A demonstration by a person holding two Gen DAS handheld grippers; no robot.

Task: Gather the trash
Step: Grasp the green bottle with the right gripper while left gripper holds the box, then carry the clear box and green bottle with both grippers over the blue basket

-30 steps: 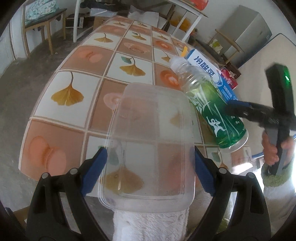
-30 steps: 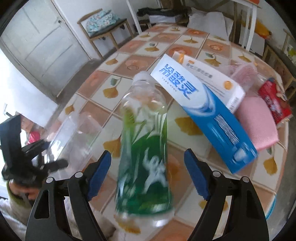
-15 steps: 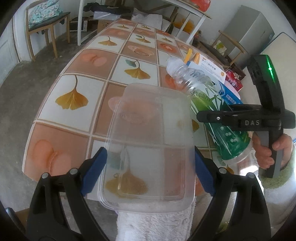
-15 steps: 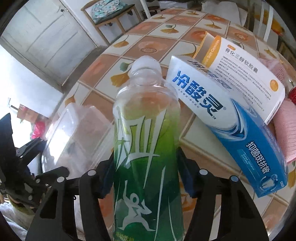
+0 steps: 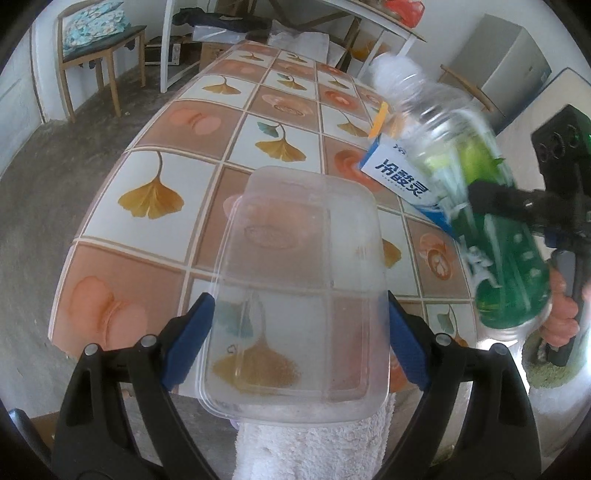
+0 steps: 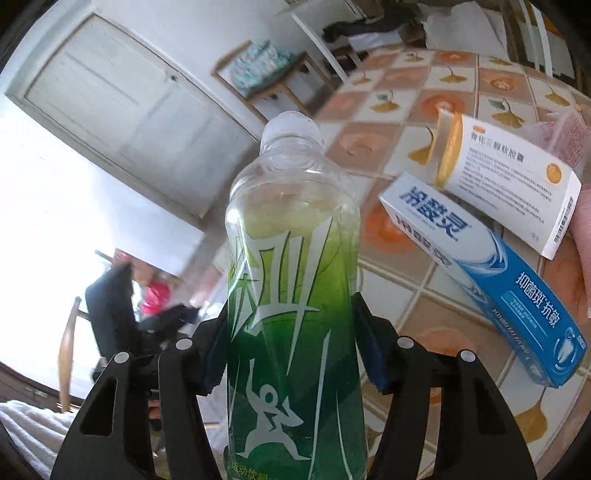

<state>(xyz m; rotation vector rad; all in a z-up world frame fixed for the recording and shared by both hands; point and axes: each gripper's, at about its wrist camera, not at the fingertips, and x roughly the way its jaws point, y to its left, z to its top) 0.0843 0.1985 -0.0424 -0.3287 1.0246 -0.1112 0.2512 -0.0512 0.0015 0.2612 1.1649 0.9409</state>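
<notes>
My left gripper (image 5: 299,332) is shut on a clear plastic food container (image 5: 303,288) and holds it over the near edge of the tiled table (image 5: 155,192). My right gripper (image 6: 291,343) is shut on a green-labelled plastic bottle (image 6: 291,295) and holds it raised and tilted above the table. The bottle also shows at the right of the left wrist view (image 5: 480,206). A blue and white toothpaste box (image 6: 487,273) and a white and orange medicine box (image 6: 509,184) lie on the table to the right of the bottle.
A pink cloth (image 6: 583,221) lies at the table's right edge. A wooden chair (image 5: 96,48) stands on the floor at far left, with shelving (image 5: 258,26) behind the table. A white towel (image 5: 314,450) hangs below the container.
My right gripper closed on the bottle, lifted it off the table and tilted it more upright. My left gripper kept hold of the container with little movement.
</notes>
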